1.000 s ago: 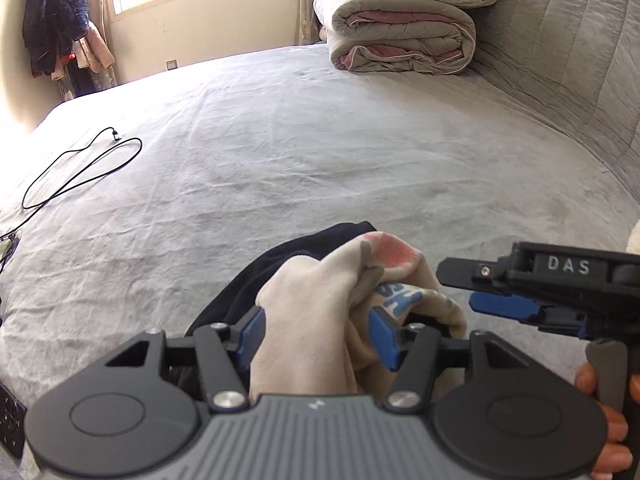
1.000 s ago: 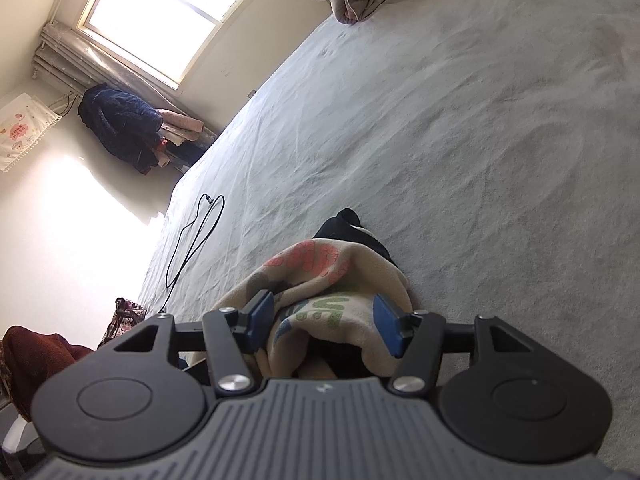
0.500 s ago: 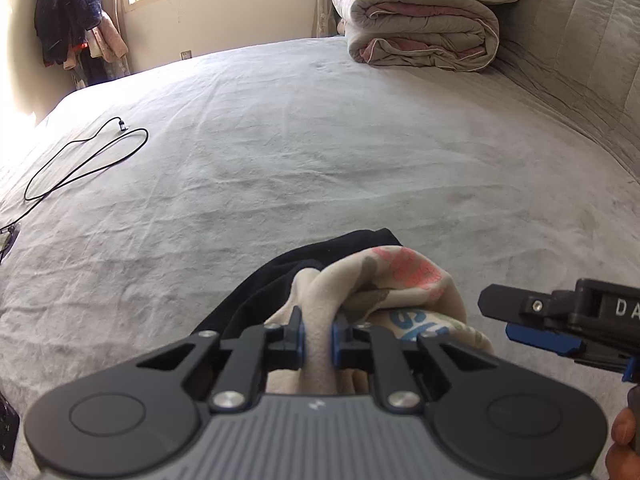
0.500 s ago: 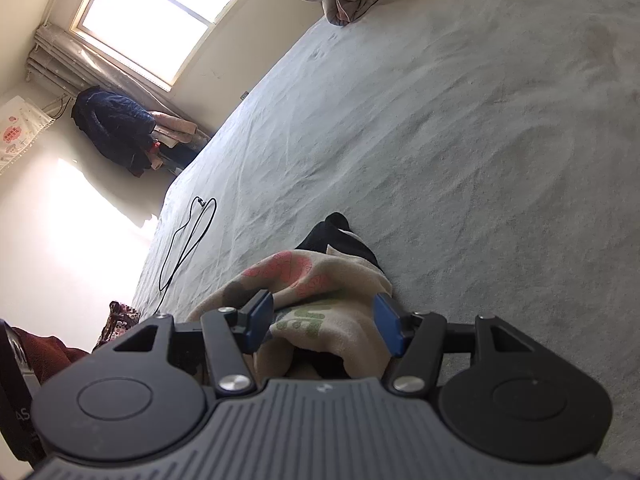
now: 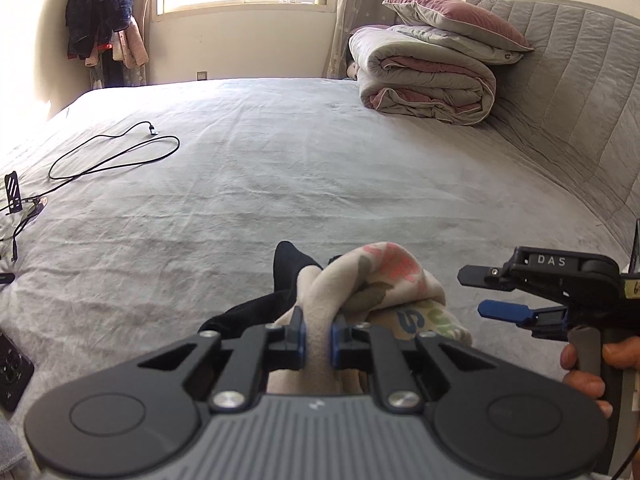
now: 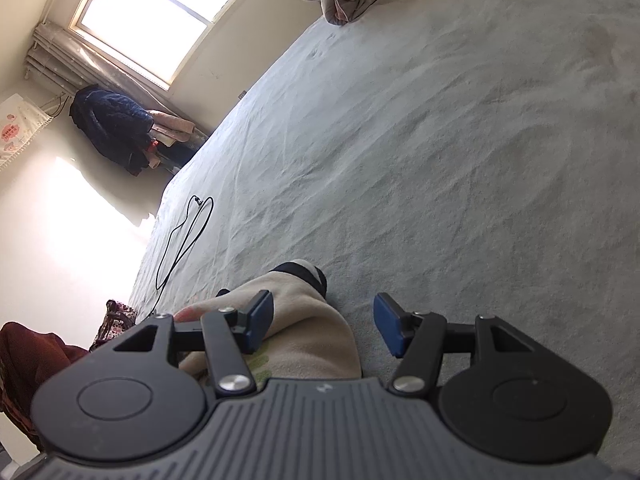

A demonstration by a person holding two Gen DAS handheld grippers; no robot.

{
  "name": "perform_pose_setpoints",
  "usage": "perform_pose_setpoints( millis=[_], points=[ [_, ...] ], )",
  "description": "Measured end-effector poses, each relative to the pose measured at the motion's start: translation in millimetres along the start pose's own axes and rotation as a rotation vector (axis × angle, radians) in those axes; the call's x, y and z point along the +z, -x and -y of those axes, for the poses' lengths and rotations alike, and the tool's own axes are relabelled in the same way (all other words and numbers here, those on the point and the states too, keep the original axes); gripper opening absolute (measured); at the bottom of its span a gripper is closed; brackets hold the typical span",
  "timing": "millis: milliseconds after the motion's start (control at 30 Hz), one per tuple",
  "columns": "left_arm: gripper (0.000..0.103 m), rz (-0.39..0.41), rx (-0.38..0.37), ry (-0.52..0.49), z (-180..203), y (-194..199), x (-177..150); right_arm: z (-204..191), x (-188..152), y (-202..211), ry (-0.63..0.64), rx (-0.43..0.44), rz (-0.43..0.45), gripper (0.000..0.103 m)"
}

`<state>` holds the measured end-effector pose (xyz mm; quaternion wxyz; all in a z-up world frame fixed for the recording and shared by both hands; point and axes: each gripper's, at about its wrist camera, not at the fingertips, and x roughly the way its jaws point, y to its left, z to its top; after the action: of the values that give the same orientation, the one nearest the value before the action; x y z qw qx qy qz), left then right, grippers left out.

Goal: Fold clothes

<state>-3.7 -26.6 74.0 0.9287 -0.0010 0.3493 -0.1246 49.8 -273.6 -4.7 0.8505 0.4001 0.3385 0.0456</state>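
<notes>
Over on the far left of the grey bed cover (image 5: 360,184) a black cable (image 5: 116,152) lies looped, well apart from my work, so no snag there unless I swing the cloth wide. Moving in, my left gripper (image 5: 317,340) has its blue pads pinched together on a thick bunch of the beige printed garment (image 5: 384,280), which sits crumpled near the front edge of the bed with a black garment (image 5: 256,312) pressed against its left side. That is my worry: the two fabrics touch, and I cannot tell whether they are tangled, so a lift could drag the black one along. The bite is on a wad, not a clean edge or corner, and I judge that pulling from here may just stretch a lump rather than spread the piece flat. Further right, my right gripper (image 6: 323,322) stands wide apart, holding nothing, its left pad resting over the beige cloth and its right pad over bare cover. If it closes there it could take only a thin fold, or catch the bed cover too. At the right edge, a hand (image 5: 584,368) grips that tool's handle.
</notes>
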Motion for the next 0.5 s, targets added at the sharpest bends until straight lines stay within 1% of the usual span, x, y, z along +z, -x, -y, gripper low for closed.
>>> perform_pose_setpoints(
  millis=[100,267,500],
  points=[
    [0.011,0.006,-0.019,0.039,-10,16,-17,-2,-3,-3,0.012,-0.003,-0.009,0.06],
    [0.011,-0.007,-0.053,0.066,-17,37,-49,-4,-9,-7,0.033,-0.009,-0.029,0.06],
    [0.011,-0.075,-0.088,0.021,-13,48,-86,-6,-13,-9,0.058,-0.008,-0.046,0.06]
  ],
)
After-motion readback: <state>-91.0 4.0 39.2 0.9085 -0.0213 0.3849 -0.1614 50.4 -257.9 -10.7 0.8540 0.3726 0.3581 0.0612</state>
